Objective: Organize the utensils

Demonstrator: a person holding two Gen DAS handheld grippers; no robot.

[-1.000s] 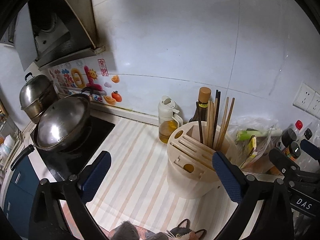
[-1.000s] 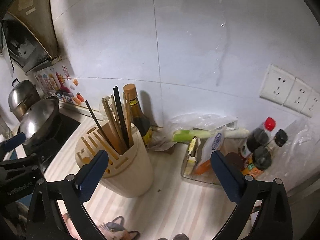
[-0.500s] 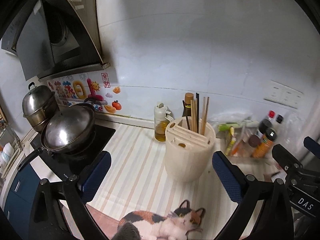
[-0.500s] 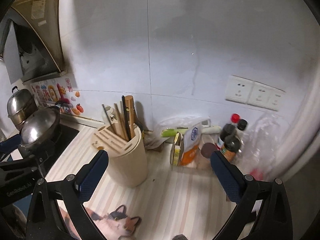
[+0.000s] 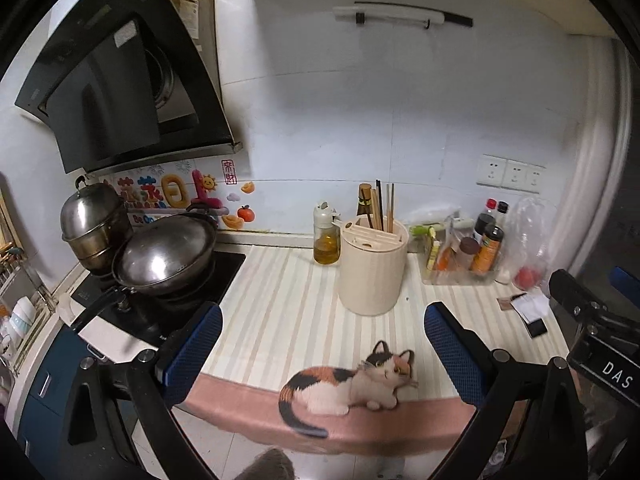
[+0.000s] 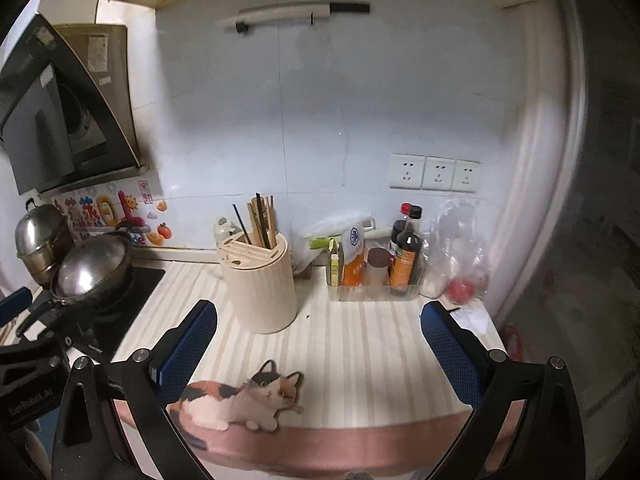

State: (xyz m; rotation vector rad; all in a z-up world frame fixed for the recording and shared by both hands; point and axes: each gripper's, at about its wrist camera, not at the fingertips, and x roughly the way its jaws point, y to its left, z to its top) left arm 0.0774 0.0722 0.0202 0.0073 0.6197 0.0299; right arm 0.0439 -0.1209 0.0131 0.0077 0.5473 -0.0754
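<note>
White-tiled kitchen wall backs a striped counter, where the cream cylindrical utensil holder stands upright with wooden and black chopsticks slotted inside. Both left tongs and right tongs gape empty, now pulled well back from the holder, suggesting the organizing is finished.
</note>
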